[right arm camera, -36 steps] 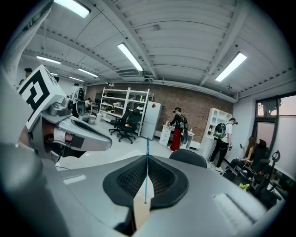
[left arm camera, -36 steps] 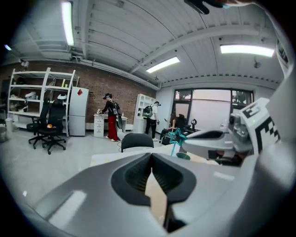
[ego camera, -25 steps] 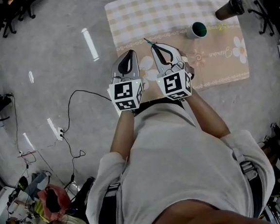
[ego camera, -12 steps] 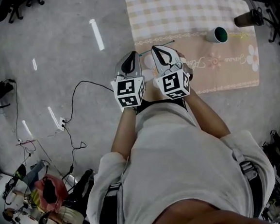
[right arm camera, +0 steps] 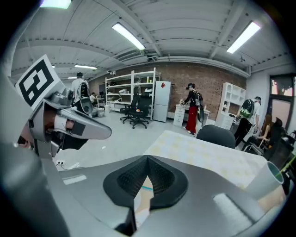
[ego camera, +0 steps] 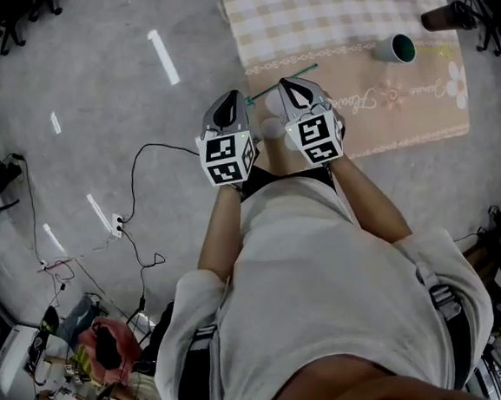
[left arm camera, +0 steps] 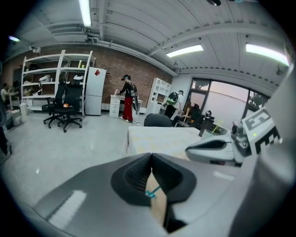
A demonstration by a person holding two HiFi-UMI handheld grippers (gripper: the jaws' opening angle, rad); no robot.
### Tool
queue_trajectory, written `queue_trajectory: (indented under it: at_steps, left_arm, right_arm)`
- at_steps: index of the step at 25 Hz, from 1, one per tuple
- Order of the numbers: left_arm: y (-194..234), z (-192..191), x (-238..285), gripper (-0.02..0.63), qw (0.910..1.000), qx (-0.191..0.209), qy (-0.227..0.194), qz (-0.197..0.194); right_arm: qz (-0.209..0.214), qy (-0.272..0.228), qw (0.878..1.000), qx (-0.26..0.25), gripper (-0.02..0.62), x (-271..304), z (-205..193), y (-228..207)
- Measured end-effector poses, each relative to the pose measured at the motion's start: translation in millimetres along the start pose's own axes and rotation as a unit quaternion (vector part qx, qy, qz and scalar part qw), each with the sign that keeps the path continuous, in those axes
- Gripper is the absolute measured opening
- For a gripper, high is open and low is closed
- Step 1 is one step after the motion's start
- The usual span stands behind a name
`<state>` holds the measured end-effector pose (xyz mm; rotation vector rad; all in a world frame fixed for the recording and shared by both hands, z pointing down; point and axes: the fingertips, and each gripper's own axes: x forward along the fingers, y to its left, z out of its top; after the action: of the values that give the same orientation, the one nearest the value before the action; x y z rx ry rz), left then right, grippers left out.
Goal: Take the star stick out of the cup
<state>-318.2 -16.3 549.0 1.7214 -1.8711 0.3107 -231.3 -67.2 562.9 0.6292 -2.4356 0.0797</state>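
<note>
A thin teal star stick lies flat on the flowered table mat, out of the cup. It crosses just past the tips of both grippers, with its star end toward the left one. The white cup with a green inside stands upright far to the right and shows again as the cup at the edge of the right gripper view. My left gripper and right gripper hover side by side over the table's near left corner. Both are shut with nothing between the jaws.
The table's checked cloth covers the far half. A dark tumbler stands at the back right corner. Cables and a power strip trail on the grey floor to the left. Office chairs, shelves and people are far across the room.
Both grippers have sunk toward the table's near left corner. The stick, which showed at the right gripper's tip a second ago, now lies across in front of both tips.
</note>
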Motion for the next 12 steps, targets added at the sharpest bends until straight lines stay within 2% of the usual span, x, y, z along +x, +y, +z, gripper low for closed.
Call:
queue_trajectory:
  at_steps: [3, 6, 12]
  left_arm:
    - [-5.5, 1.1, 3.3, 0.003, 0.9999, 0.001, 0.000, -0.011]
    - [-20.5, 6.8, 10.4, 0.003, 0.9996, 0.008, -0.003, -0.027]
    - [-80.4, 21.2, 29.9, 0.003, 0.9976, 0.031, -0.008, -0.061]
  right_arm:
    - [-0.008, -0.008, 0.999, 0.040, -0.002, -6.3, 1.7, -11.0]
    - [-0.019, -0.020, 0.998, 0.058, -0.002, -17.6, 5.5, -25.0]
    - [-0.060, -0.029, 0.994, 0.088, -0.002, -59.0, -9.9, -80.7]
